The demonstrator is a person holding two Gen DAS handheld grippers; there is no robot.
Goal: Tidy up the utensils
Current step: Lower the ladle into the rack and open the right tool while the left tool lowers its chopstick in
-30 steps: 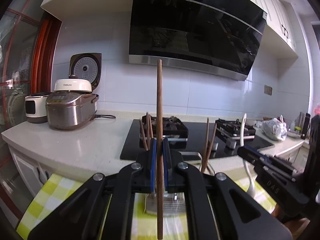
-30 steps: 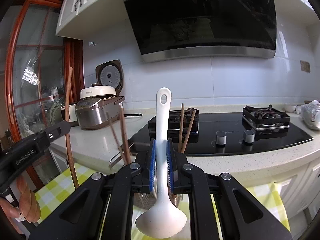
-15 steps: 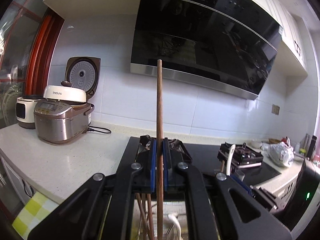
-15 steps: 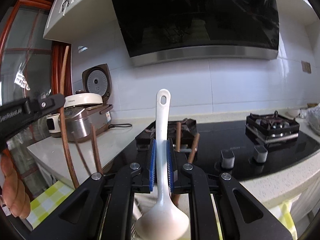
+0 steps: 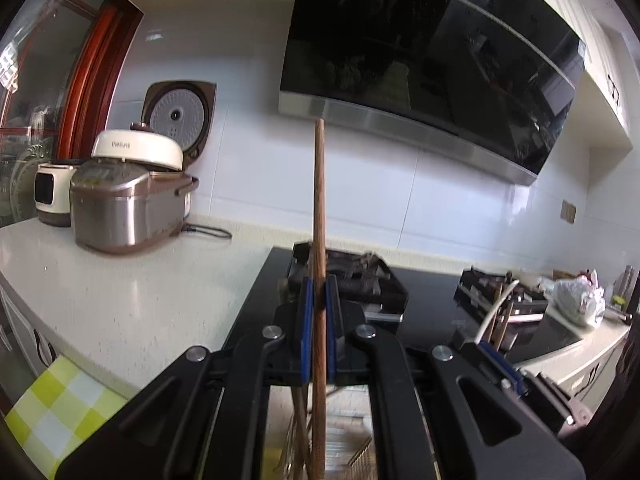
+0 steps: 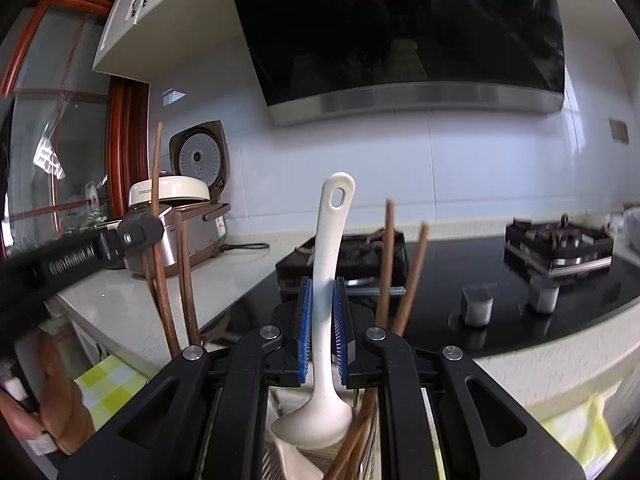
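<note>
My left gripper (image 5: 316, 312) is shut on a single brown wooden chopstick (image 5: 319, 216) that stands upright between its blue pads. Its lower end reaches down among other chopsticks in a wire utensil holder (image 5: 344, 440) just below the fingers. My right gripper (image 6: 320, 312) is shut on the handle of a white ladle (image 6: 326, 280), held upright with the bowl low over the same holder (image 6: 360, 456). Brown chopsticks (image 6: 400, 272) stand in the holder on both sides of the ladle. The left gripper (image 6: 136, 236) with its chopstick shows at the left of the right wrist view.
A black gas hob (image 5: 360, 276) lies on the pale counter (image 5: 140, 300) ahead, under a dark range hood (image 5: 420, 60). Rice cookers (image 5: 128, 208) stand at the back left. A yellow checked cloth (image 5: 60, 412) covers the near surface. A person's hand (image 6: 52, 392) grips the left tool.
Both grippers have moved forward and down towards the counter. The chopstick and the ladle now hang lower, over the utensil holder. Both grips are unchanged.
</note>
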